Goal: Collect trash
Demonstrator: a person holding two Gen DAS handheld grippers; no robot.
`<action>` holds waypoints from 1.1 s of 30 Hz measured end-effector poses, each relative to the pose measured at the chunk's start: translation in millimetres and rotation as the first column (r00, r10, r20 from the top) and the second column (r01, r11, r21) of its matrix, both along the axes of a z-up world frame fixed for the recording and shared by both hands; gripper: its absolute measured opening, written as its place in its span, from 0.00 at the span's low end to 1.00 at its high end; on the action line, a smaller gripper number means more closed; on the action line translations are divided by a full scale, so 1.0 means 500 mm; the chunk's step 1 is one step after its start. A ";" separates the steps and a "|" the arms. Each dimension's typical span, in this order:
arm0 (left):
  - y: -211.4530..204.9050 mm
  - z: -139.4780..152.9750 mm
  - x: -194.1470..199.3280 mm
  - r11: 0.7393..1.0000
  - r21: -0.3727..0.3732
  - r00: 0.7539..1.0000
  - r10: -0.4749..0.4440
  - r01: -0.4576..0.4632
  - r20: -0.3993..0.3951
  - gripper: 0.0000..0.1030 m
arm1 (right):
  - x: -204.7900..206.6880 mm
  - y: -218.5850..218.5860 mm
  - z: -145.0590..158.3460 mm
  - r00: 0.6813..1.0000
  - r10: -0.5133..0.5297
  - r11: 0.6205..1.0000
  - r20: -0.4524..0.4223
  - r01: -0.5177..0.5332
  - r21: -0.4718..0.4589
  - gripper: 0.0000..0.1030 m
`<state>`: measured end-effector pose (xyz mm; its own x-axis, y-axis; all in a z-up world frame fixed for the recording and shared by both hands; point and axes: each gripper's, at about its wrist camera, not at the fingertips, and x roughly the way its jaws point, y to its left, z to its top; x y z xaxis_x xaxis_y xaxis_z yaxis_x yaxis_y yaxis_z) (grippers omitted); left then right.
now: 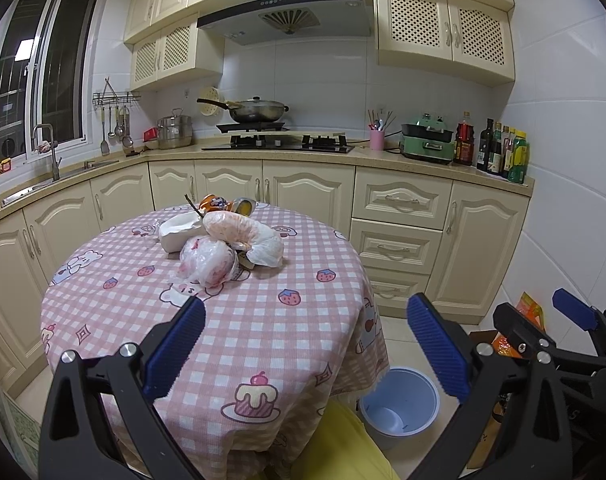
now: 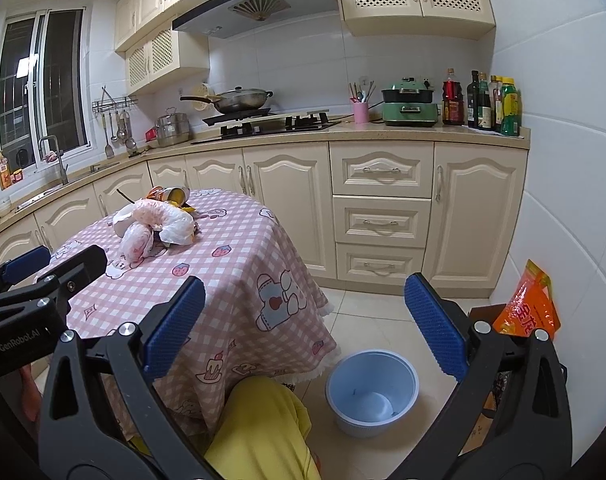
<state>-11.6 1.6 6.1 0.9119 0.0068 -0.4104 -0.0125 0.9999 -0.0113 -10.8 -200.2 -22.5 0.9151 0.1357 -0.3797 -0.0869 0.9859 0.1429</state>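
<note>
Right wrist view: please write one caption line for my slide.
Open right gripper above an empty blue bin, trash pile waiting on the checked table.

Right hand-held gripper (image 2: 305, 322) agape above blue bin (image 2: 372, 392), trash pile (image 2: 153, 226) on table (image 2: 239, 280).

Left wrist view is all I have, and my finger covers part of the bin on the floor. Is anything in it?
Observer: The right wrist view shows the whole bin; it looks empty.
Operator: What's the orange thing at my right edge?
Observer: An orange bag standing in a cardboard box by the wall.
Operator: And on the right, carrying anything?
Observer: No, the right gripper is open, with nothing between its fingers.
</note>
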 end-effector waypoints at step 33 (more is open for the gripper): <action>0.008 -0.013 0.002 1.000 -0.010 1.000 0.003 -0.003 -0.013 0.96 | -0.007 0.010 -0.018 1.000 0.000 1.000 -0.012 0.000 -0.001 0.95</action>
